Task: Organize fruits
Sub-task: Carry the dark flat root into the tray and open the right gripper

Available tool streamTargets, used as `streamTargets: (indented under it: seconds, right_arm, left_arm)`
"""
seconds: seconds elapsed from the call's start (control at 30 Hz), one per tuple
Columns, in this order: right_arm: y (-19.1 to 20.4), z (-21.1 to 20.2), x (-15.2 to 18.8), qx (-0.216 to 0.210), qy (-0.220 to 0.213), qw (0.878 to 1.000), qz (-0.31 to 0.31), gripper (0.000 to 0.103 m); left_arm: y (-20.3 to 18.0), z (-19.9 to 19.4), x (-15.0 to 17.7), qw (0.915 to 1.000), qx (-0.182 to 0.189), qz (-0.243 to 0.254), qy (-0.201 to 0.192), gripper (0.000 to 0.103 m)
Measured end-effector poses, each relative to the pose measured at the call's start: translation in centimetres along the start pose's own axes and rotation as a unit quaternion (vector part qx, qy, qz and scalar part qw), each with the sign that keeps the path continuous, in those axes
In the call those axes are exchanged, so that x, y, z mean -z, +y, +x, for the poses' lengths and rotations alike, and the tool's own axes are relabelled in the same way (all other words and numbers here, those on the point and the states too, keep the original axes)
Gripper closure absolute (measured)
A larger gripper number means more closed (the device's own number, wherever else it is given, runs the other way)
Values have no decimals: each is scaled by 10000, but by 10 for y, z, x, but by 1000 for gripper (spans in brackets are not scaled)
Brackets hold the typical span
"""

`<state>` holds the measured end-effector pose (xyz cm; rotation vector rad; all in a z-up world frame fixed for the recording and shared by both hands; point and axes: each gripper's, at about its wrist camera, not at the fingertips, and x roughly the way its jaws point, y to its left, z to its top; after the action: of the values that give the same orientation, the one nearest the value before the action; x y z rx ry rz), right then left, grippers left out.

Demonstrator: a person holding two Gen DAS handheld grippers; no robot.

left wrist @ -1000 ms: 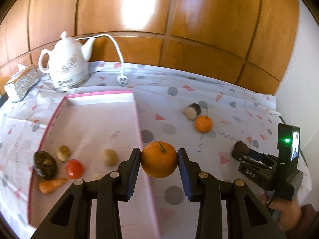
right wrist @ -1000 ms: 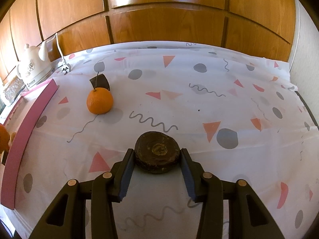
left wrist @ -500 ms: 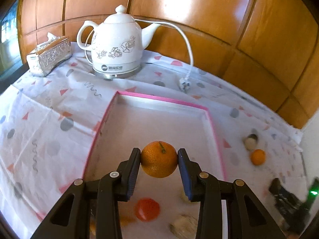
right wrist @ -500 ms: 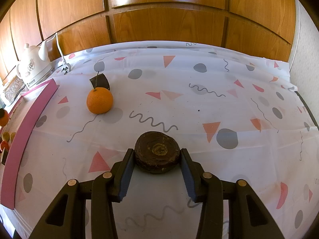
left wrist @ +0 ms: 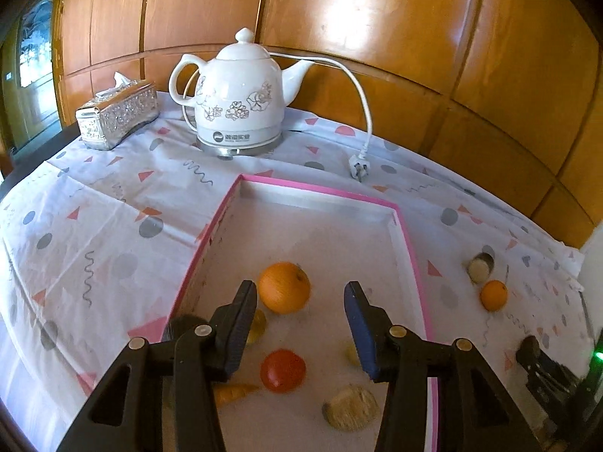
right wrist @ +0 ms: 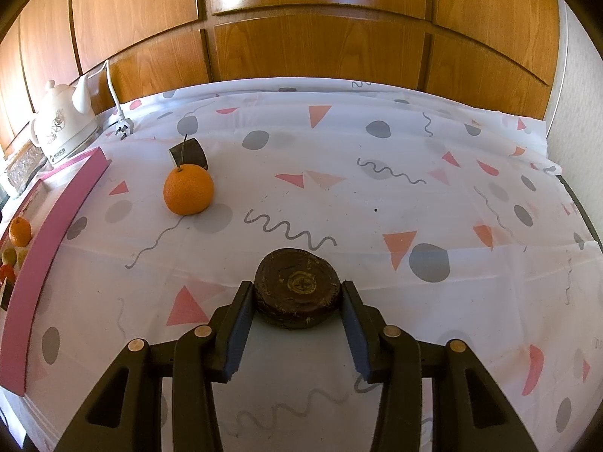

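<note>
My left gripper (left wrist: 300, 292) hangs over the pink-rimmed tray (left wrist: 320, 188), its jaws opening. A large orange (left wrist: 284, 288) lies on the tray floor just past the left fingertip, and no pad touches it. A tomato (left wrist: 282, 371), a carrot (left wrist: 231, 393) and a brownish fruit (left wrist: 352, 408) also lie in the tray. My right gripper (right wrist: 297, 290) rests low over the tablecloth, shut on a dark brown round fruit (right wrist: 297, 288). A small orange (right wrist: 188, 194) and a dark cut piece (right wrist: 190, 156) sit on the cloth to its far left.
A white kettle (left wrist: 233, 101) stands behind the tray, its cord ending in a loose plug (left wrist: 360, 162). A silver tissue box (left wrist: 117, 115) sits at the back left. Wooden panelling closes off the back. The tray's pink side (right wrist: 56, 233) lies left of the right gripper.
The left gripper swung left over the tray and its jaws parted; the large orange left the pads and now lies on the tray floor. The right gripper and its fruit stayed still.
</note>
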<state>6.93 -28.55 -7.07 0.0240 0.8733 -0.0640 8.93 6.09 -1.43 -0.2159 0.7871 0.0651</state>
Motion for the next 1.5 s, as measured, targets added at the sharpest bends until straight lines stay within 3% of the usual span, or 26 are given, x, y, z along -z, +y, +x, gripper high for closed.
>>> streamTargets:
  seconds: [0.77,1.07,1.33,1.5]
  right_arm:
    - [8,-3,-2,174,95,9997,-134,57]
    - [50,-20,-16,-630,50,9975,-311,57]
    - [131,-41,-39,-1495,-170,9824,-1107,57]
    - [169,-42,-50,-1770,-194,9734,-1444,57]
  left_arm:
    - [16,-36,35,9997,-134,185,-81,54]
    - [23,-37,38,9998,-133,160,-47,54]
    - [29,-44,35,9998,-116,39,-128,54]
    - [35,-45,35,9998,-128,-31,-127,54]
